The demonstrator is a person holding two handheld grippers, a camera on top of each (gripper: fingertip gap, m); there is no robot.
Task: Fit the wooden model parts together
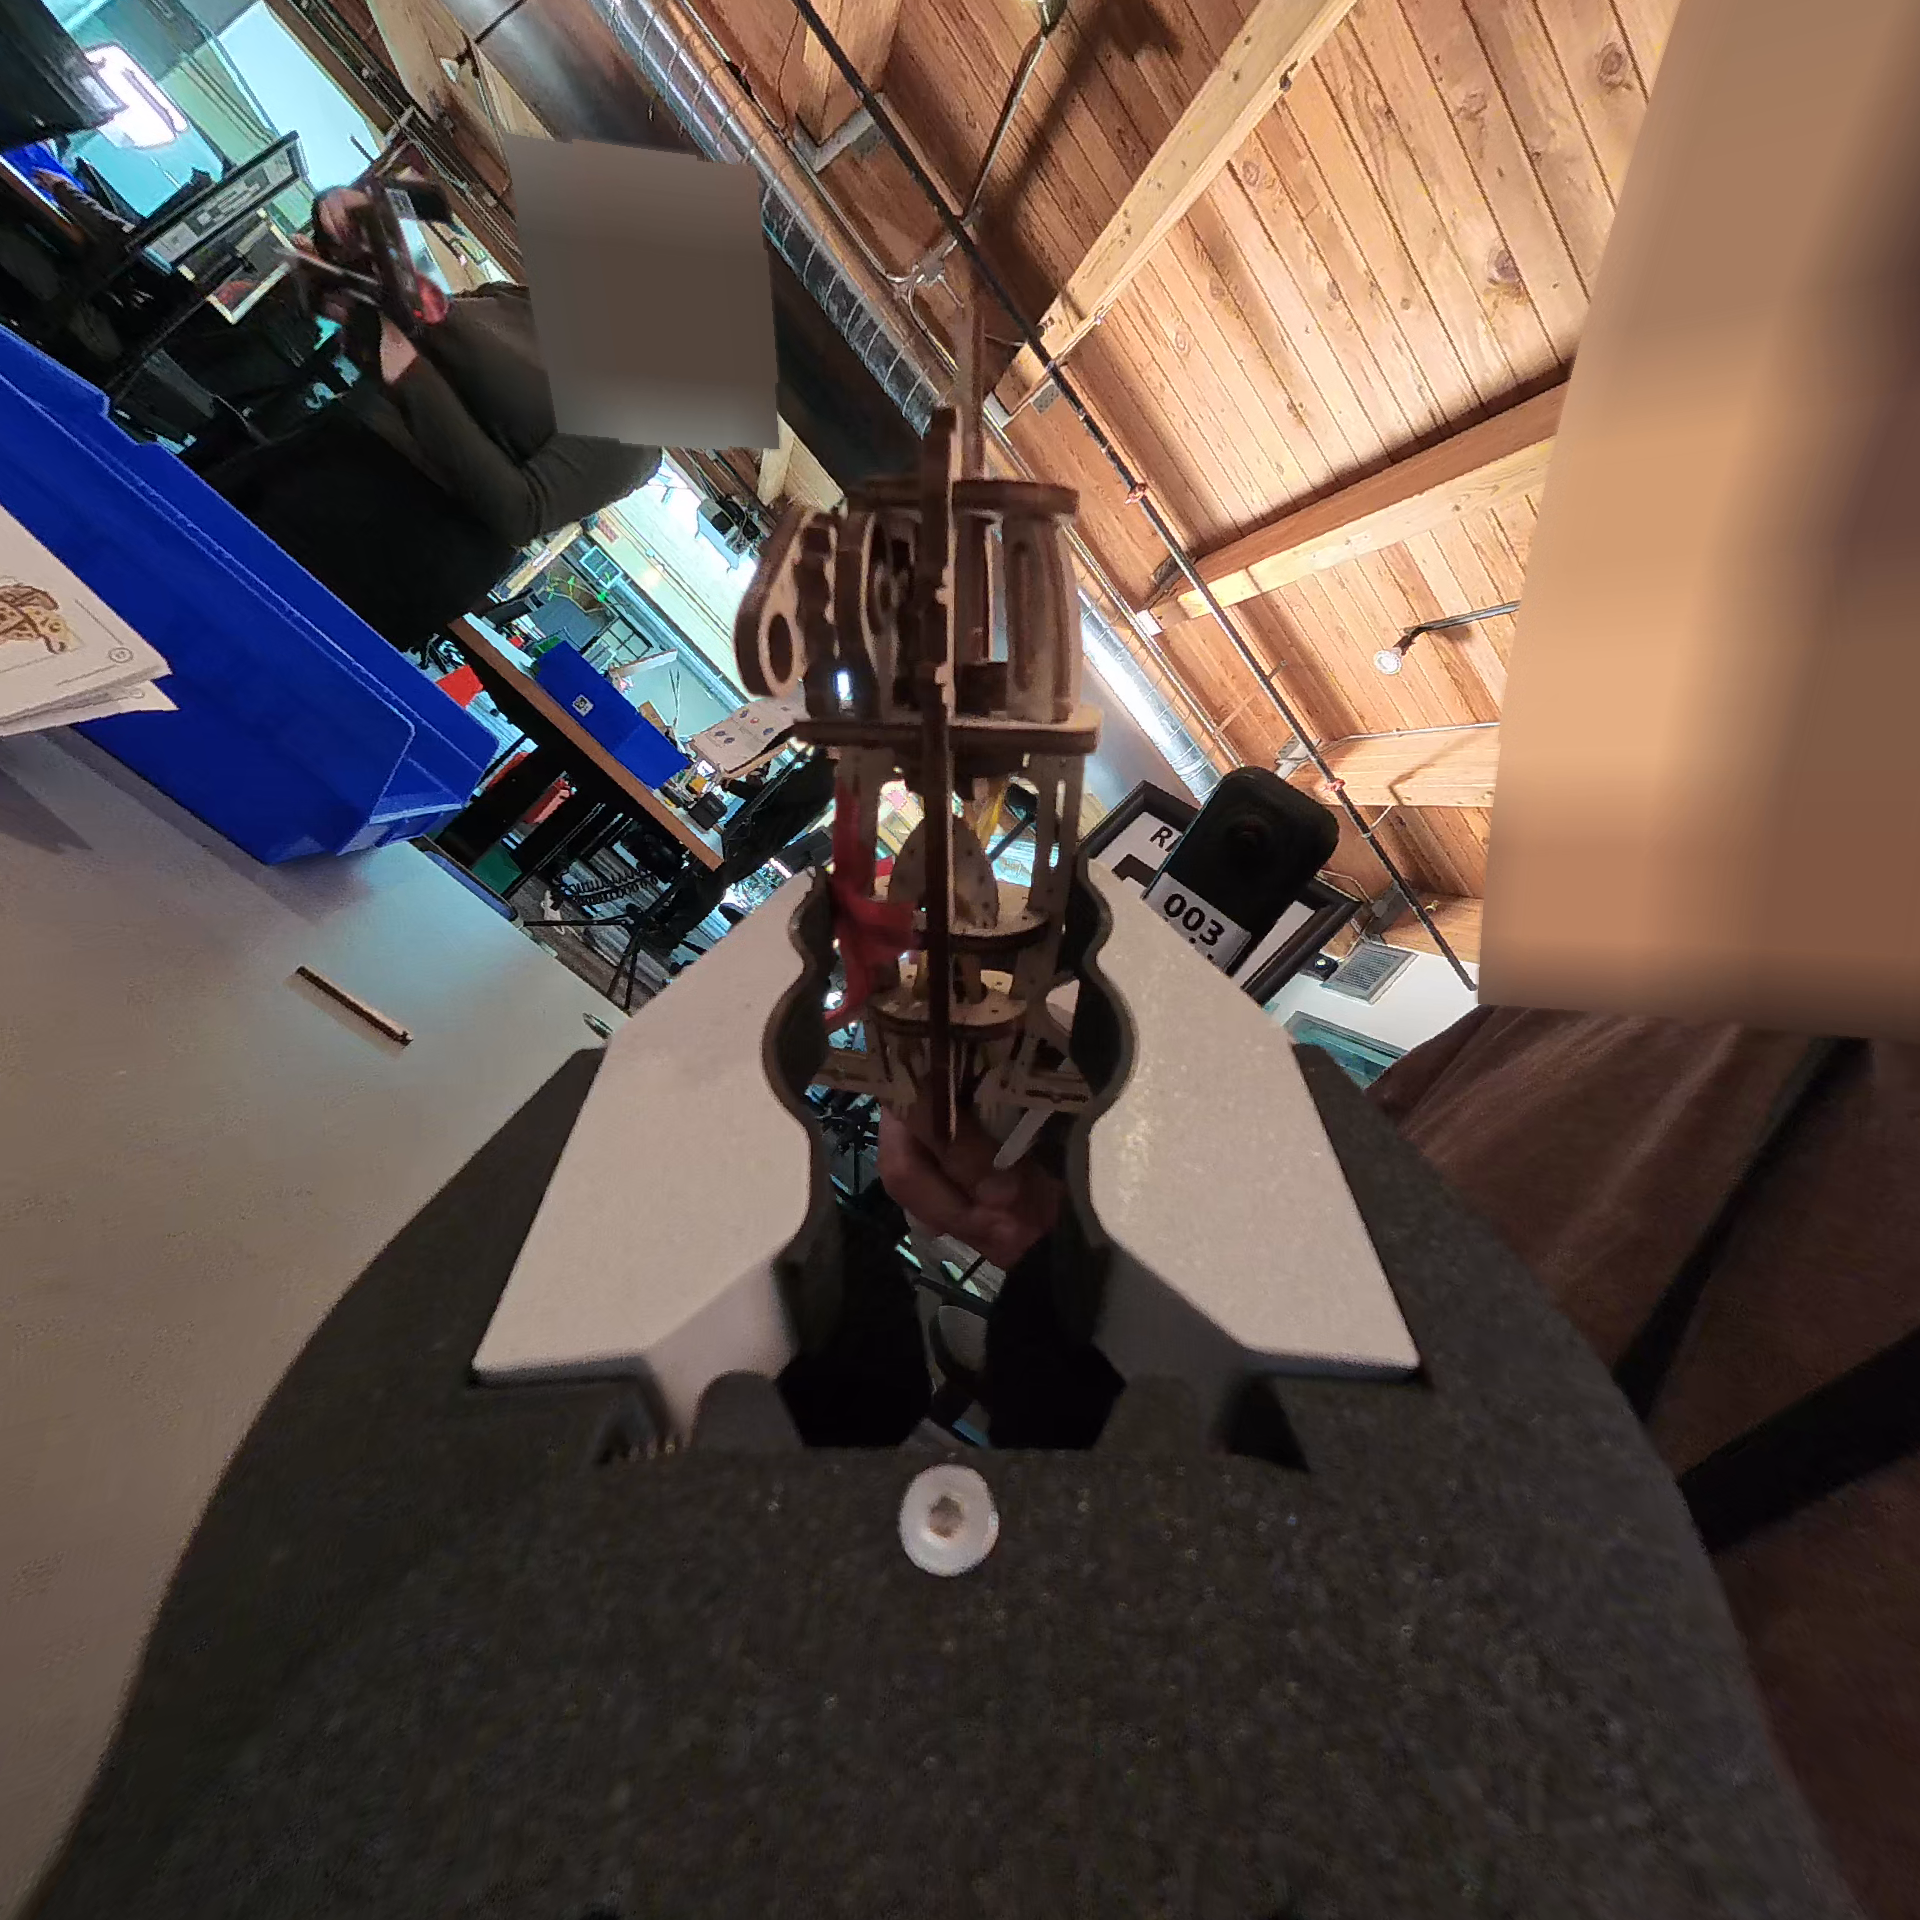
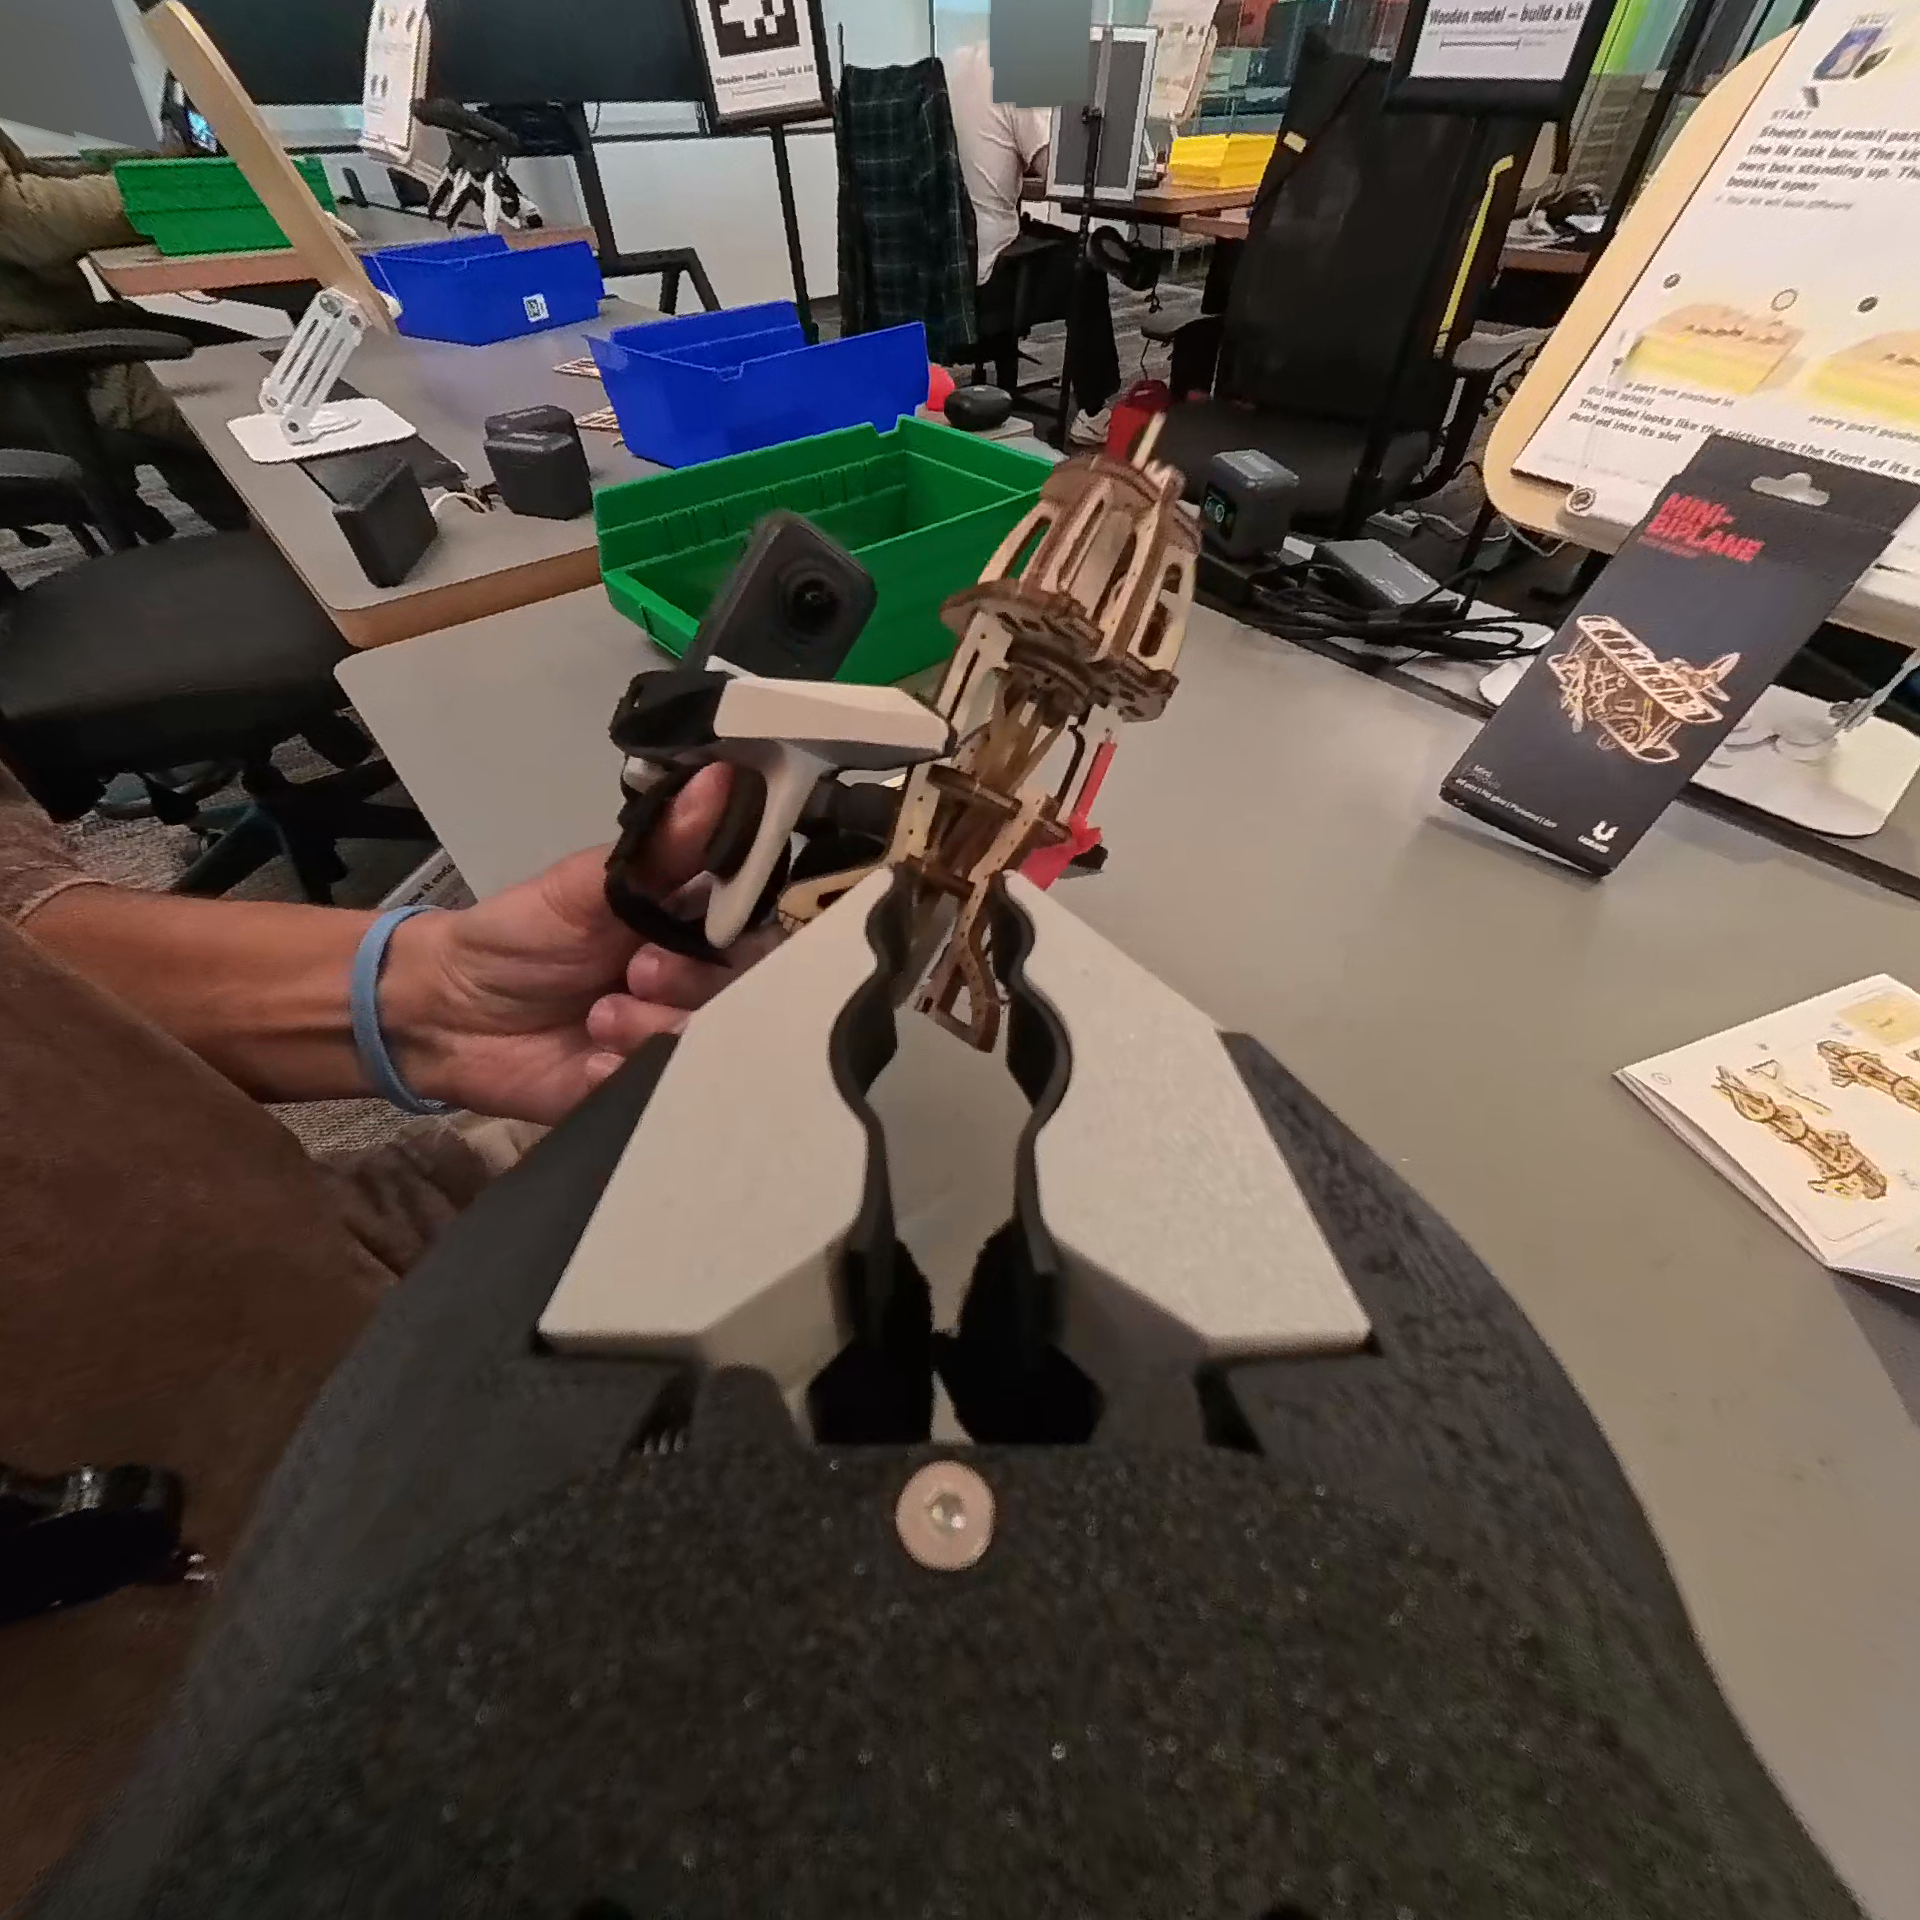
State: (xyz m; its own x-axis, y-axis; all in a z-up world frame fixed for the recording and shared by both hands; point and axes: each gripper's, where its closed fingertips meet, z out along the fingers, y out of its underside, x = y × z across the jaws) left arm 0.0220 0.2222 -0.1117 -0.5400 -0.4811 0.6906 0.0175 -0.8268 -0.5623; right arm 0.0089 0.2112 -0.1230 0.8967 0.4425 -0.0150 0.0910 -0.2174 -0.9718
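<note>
1. Holding the wooden model (image 2: 1049,717) from 2 sides, both tools are closed onto it: the right gripper (image 2: 951,971) pinches its narrow tail end between the wavy black pads, and the left gripper (image 1: 940,997) clamps the lattice body further along, seen from the right wrist view as the left tool (image 2: 821,727) gripped by a hand (image 2: 540,997).
2. The step in hand looks like seating or checking a joint, so I would keep 1 grip firm as the anchor and press gently along the slot line with the other; twisting could snap the thin laser-cut ribs.
3. The model is lifted clear of the grey table (image 2: 1351,935), tilted, nose up.
4. It is pale plywood with dark burnt edges, a barrel-shaped cage at the nose, stacked discs below, and red parts (image 1: 873,914) near the middle.
5. A booklet (image 2: 1787,1132) and the kit box (image 2: 1662,665) lie well apart.
</note>
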